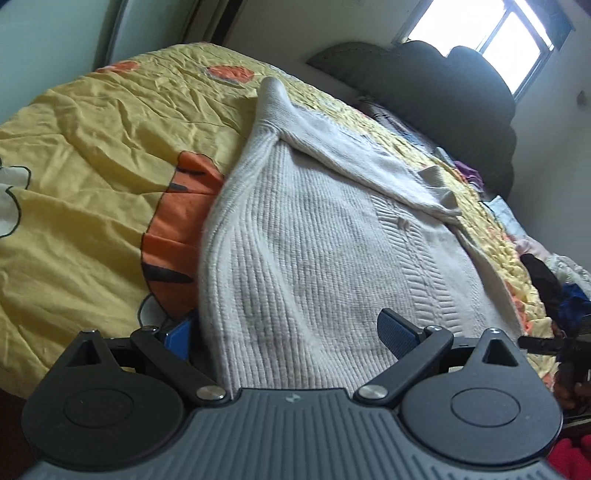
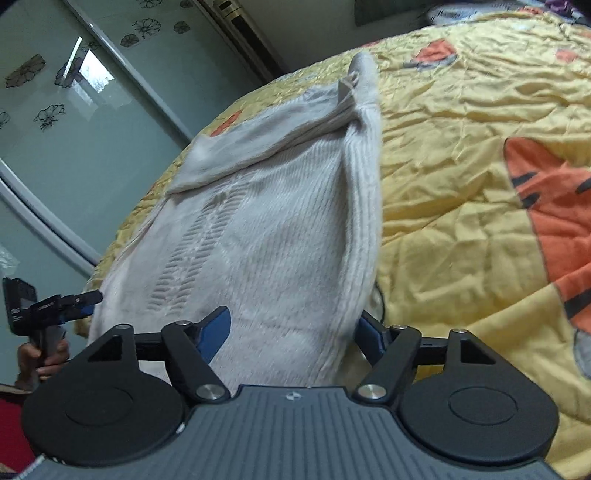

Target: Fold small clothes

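Yellow quilt [image 1: 92, 155] with orange tiger print is covering a bed and is serving as the folding surface.

Left wrist view: a cream sweater [image 1: 295, 240] is lying lengthwise on the quilt, 1 sleeve already folded across its upper body. Its near hem is running between the spread blue pads of the left gripper [image 1: 291, 332]; the pads are standing apart on either side of the knit and are not seen pressing it, so this gripper is reading as released around the hem. A dark headboard [image 1: 443, 88] and a window [image 1: 498, 33] are lying beyond.

Right wrist view: the same sweater [image 2: 266, 236] is stretching away from the right gripper [image 2: 291, 328], whose jaws are part-way spread with the hem between them; no clamping is visible. The other gripper, held in a hand [image 2: 44, 354], is showing at the left edge by the sweater's far corner. Mirrored wardrobe doors [image 2: 74, 122] are forming the background.

Progress, as judged: sleeve folding is at least partly done; the body fold from hem toward collar is apparently about to begin.
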